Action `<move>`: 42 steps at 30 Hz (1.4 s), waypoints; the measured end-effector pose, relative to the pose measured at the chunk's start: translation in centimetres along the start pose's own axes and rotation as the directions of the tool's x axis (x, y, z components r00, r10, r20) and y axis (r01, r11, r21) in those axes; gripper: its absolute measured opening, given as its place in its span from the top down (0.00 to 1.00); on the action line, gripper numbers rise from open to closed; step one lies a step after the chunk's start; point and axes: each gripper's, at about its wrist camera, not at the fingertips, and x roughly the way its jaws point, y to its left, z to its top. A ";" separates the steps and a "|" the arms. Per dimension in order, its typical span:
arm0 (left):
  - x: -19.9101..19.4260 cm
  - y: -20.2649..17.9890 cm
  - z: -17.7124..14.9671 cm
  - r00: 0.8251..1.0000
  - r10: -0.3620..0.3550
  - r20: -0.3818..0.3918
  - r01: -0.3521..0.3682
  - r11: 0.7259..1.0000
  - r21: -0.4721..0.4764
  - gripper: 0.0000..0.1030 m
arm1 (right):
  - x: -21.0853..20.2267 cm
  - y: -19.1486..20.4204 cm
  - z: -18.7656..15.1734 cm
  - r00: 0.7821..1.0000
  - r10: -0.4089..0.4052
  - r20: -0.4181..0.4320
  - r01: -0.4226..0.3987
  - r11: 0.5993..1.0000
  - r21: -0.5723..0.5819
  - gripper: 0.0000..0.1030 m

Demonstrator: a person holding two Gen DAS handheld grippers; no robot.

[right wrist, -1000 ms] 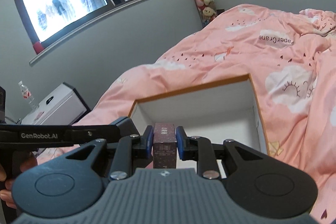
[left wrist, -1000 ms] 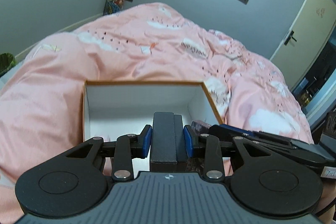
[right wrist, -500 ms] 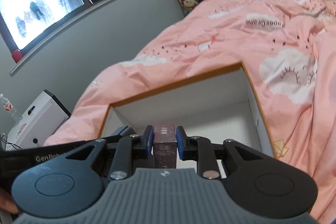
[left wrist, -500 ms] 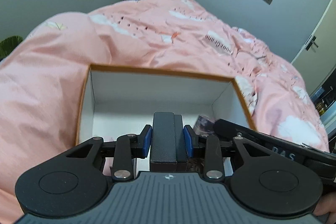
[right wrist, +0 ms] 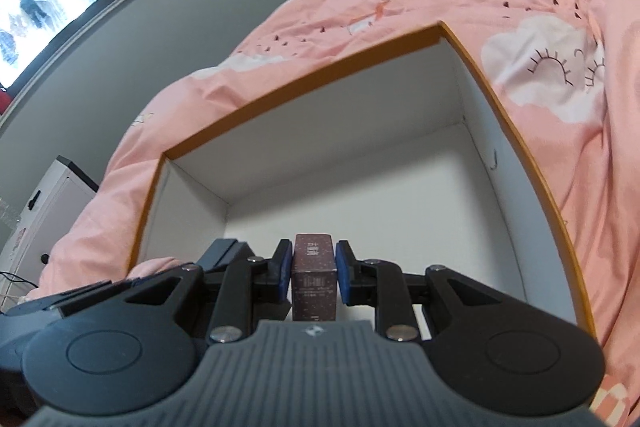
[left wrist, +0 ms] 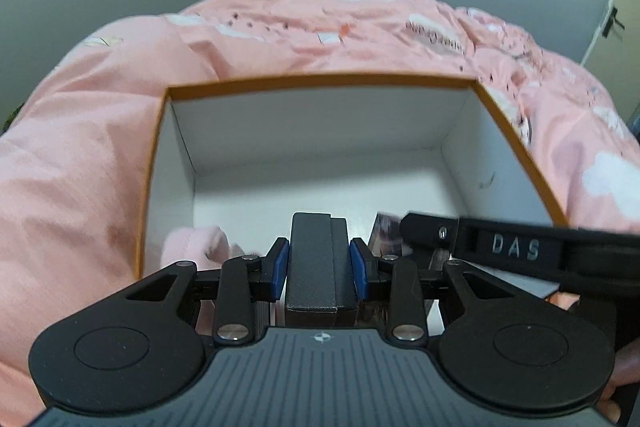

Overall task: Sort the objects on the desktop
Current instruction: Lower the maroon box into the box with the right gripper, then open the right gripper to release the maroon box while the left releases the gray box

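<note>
- Two tools hover over one open box (left wrist: 320, 83) that sits on the pink quilt of the bed (left wrist: 80, 147); each carries a load.
- Left tool (left wrist: 319, 263): clenched on a dark, matte, grainy rectangular case (left wrist: 316, 267), its long axis running forward along the fingers toward the box's far wall.
- Right tool (right wrist: 313, 271): clenched on a small maroon speckled carton (right wrist: 314, 279), held upright, glossy printed card, long axis also pointing into the box.
- Box: stiff card, white inside, orange rim, square corners; its floor lies directly below and ahead of both loads, so the coming move is probably a short lowering and release.
- Right tool sits toward the box's right side, left tool nearer its middle; they nearly touch above the near wall, so a staggered drop looks safer.
- Something pale pink lies at the near left corner of the box; I cannot tell what.
</note>
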 end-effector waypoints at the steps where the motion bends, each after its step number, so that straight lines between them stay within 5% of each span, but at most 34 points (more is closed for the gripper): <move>1: 0.1 -0.2 -0.1 1.000 0.006 -0.009 -0.006 1.000 0.013 0.64 | 0.1 -0.1 0.0 1.000 -0.002 -0.004 0.002 1.000 0.007 0.76; 19: 0.3 0.6 -0.1 0.986 -0.022 -0.164 0.031 0.998 0.050 0.63 | 0.8 0.4 -0.8 0.988 0.058 -0.141 -0.056 0.998 0.021 0.75; 29: -2.6 1.3 -0.5 0.986 -0.115 -0.123 0.127 0.988 0.091 0.54 | 1.2 1.4 -0.9 0.982 0.083 -0.169 -0.087 0.996 -0.017 0.74; 34: -4.7 2.5 -0.4 0.992 -0.100 -0.076 0.107 0.989 0.098 0.53 | 1.3 1.8 -1.0 0.976 0.103 -0.192 -0.111 0.993 -0.030 0.72; 42: -5.2 5.8 -1.0 0.995 -0.076 -0.067 0.074 0.997 -0.028 0.53 | 2.0 3.4 -1.5 0.964 0.119 -0.238 -0.140 0.987 -0.076 0.67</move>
